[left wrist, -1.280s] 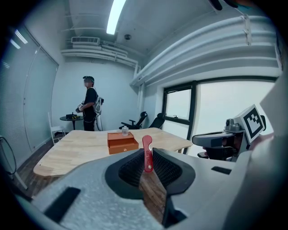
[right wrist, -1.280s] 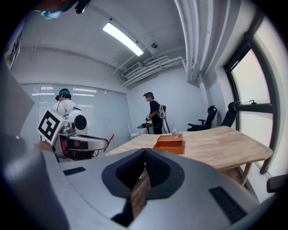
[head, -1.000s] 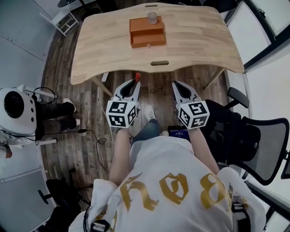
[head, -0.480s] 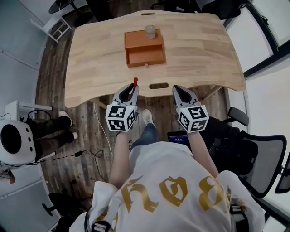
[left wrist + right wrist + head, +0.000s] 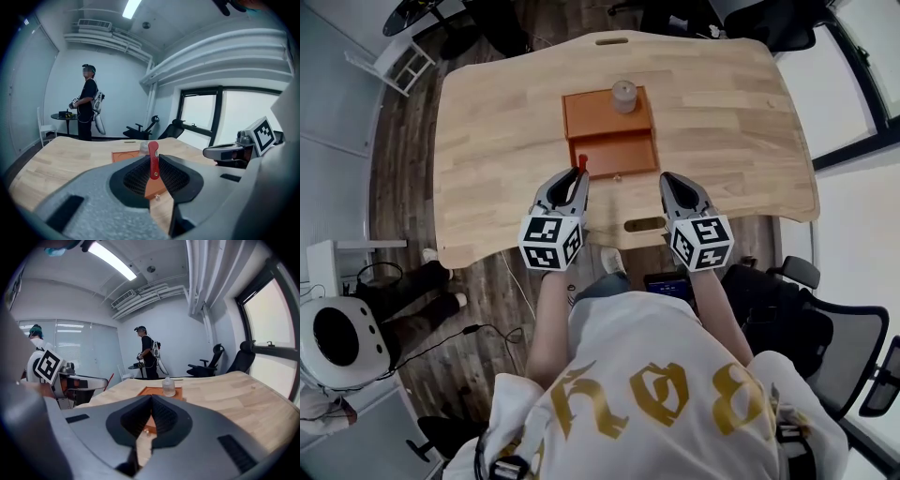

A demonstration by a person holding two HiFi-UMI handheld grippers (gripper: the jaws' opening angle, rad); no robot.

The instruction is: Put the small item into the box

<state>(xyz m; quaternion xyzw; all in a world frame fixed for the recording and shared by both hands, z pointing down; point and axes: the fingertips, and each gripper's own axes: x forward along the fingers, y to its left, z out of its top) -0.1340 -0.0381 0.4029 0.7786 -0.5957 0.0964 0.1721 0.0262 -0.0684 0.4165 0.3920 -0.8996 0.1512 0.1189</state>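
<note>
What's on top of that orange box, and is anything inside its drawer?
A small clear jar stands on the box, toward its back edge. The pulled-out drawer looks empty. Whatever lies further in, under the box top, is covered.

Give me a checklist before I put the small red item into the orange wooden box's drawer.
1. Grip: the left gripper clamps the small red item: ok.
2. Opening: the drawer of the orange wooden box is pulled out: ok.
3. Inside, the drawer looks bare: ok.
4. Obstacle: the small clear jar stands on the box top, off the drawer: ok.
5. Other hand: the right gripper is shut and empty: ok.
6. Item above the opening: cannot tell; it is near the front left corner.
</note>
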